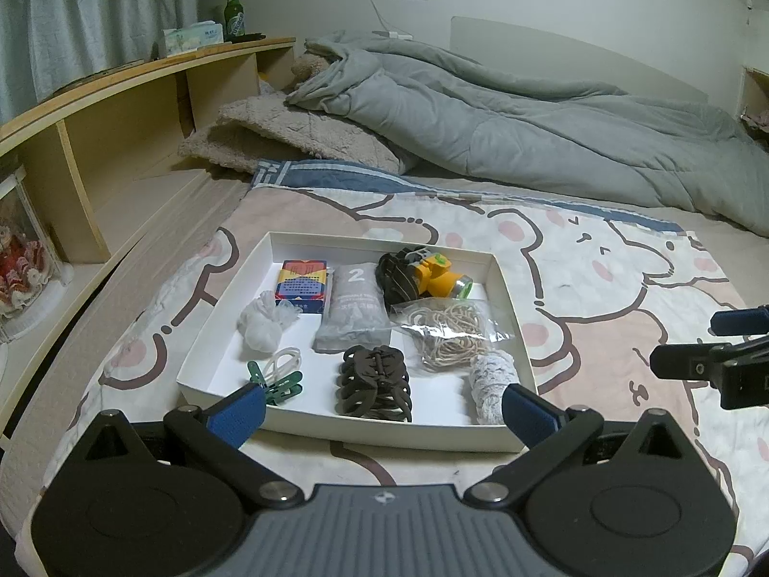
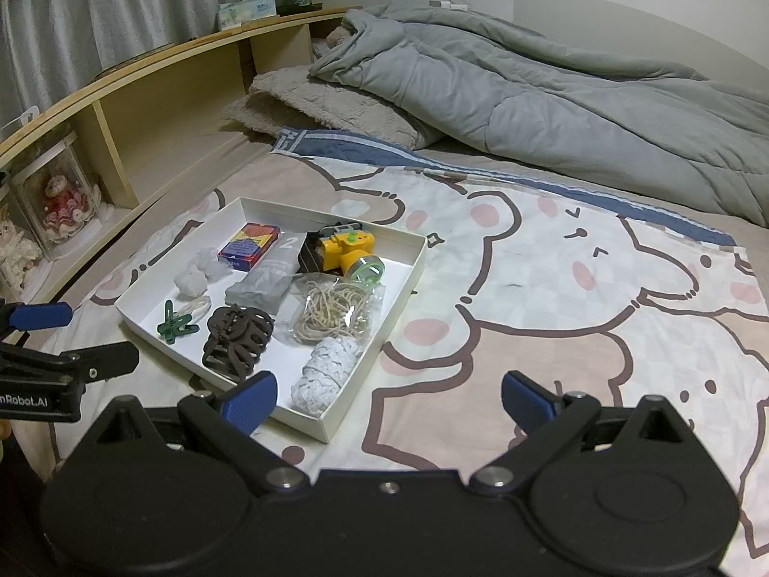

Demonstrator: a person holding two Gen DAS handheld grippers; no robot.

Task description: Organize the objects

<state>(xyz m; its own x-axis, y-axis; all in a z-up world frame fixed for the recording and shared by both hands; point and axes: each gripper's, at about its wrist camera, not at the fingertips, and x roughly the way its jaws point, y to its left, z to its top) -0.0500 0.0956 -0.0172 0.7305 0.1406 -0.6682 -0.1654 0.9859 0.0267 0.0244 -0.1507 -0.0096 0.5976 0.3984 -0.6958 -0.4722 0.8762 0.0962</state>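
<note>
A white tray (image 1: 509,298) lies on the bear-print bed cover. In it are a colourful box (image 1: 303,283), a grey pouch marked 2 (image 1: 353,307), a yellow headlamp (image 1: 427,274), a bag of string (image 1: 447,332), a brown hair claw (image 1: 375,380), green clothespins (image 1: 281,384), white mesh (image 1: 262,322) and a white lace roll (image 1: 490,384). My left gripper (image 1: 382,411) is open and empty at the tray's near edge. My right gripper (image 2: 389,396) is open and empty, just right of the tray (image 2: 408,279), over the bear-print cover.
A grey duvet (image 1: 504,115) and beige fleece blanket (image 1: 298,134) lie behind the tray. A wooden shelf headboard (image 1: 120,110) runs along the left with a green bottle (image 1: 234,12), a tissue box (image 1: 192,38) and a doll case (image 2: 57,202).
</note>
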